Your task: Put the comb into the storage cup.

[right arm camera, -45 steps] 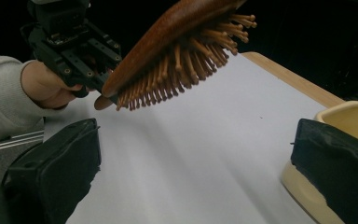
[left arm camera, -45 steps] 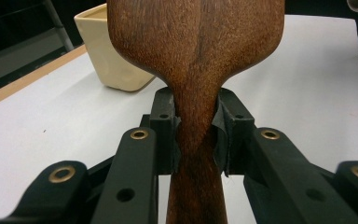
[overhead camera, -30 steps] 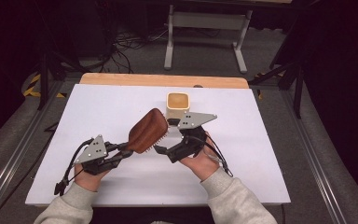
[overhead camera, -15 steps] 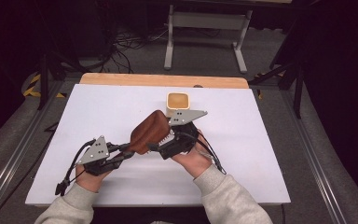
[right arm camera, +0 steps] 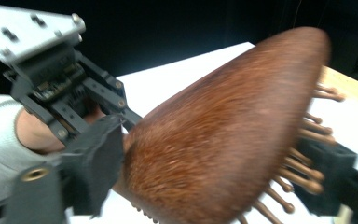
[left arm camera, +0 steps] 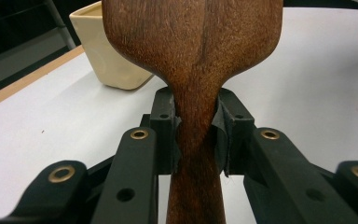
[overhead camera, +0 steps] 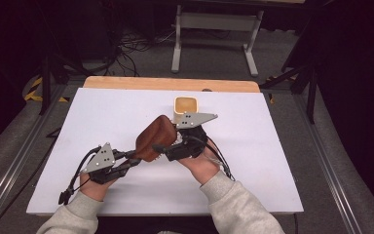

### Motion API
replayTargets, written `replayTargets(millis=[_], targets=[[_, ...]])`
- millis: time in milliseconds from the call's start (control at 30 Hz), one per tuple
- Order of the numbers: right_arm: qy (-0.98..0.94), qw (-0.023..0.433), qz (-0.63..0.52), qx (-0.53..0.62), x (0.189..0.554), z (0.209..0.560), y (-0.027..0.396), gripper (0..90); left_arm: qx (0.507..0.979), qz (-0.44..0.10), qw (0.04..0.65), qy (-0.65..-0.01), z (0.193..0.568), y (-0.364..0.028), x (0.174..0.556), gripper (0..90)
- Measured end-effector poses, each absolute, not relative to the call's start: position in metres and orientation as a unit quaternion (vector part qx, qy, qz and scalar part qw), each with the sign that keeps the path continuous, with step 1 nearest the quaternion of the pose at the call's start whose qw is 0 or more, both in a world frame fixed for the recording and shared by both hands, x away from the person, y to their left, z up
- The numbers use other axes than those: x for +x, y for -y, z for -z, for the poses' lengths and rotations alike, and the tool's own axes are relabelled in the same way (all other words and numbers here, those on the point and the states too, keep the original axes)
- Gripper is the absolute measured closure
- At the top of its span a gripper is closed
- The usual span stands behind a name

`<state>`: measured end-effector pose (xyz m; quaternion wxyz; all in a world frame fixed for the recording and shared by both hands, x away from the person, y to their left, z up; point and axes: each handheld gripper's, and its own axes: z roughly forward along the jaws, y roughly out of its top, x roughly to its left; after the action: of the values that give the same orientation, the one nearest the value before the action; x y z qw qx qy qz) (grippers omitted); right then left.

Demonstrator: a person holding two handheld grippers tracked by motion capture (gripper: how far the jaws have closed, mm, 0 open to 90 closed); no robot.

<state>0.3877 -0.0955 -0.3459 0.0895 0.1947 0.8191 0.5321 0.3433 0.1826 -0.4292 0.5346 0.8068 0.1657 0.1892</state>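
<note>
At the near left of the white table [overhead camera: 272, 161], your left gripper [overhead camera: 129, 163] has its jaws closed on the narrow neck of the wooden hairbrush [overhead camera: 155, 138], one pad pressed to each side where handle widens into head. The brush head rises tilted toward table centre, clear of the surface.

Centre: your right gripper [overhead camera: 168, 152] meets the brush head. Its jaws stand spread to either side, one beside the smooth back, one at the bristle pins; the blur makes it hard to say whether they press it.

Beyond: a cream square cup [overhead camera: 185, 108] stands upright near the table's wooden far edge [overhead camera: 170, 84].

Room: grey floor, cables, a metal stand [overhead camera: 216, 29], dark surroundings.
</note>
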Motion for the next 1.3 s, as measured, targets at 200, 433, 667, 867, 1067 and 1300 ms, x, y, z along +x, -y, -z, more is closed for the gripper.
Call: replayTargets(millis=[200, 433, 667, 867, 1067, 1300], targets=[[-0.816, 0.075, -0.54, 0.194, 0.388, 0.342, 0.096, 31.6, 0.81, -0.194, 0.528, -0.165, 0.429, -0.182, 0.343, 72.9], [-0.814, 0.068, -0.549, 0.178, 0.387, 0.337, 0.096, 43.7, 0.814, -0.197, 0.521, -0.163, 0.43, -0.18, 0.342, 72.6], [-0.821, 0.063, -0.55, 0.142, 0.38, 0.328, 0.091, 52.0, 0.812, -0.197, 0.525, -0.16, 0.43, -0.18, 0.342, 72.1], [-0.828, 0.069, -0.543, 0.121, 0.373, 0.321, 0.085, 56.3, 0.808, -0.195, 0.532, -0.16, 0.429, -0.181, 0.342, 71.6], [-0.829, 0.069, -0.542, 0.119, 0.371, 0.318, 0.082, 59.0, 0.805, -0.192, 0.538, -0.16, 0.429, -0.181, 0.343, 71.3], [-0.831, 0.084, -0.537, 0.116, 0.368, 0.309, 0.08, 59.9, 0.798, -0.185, 0.548, -0.169, 0.43, -0.183, 0.344, 61.0]])
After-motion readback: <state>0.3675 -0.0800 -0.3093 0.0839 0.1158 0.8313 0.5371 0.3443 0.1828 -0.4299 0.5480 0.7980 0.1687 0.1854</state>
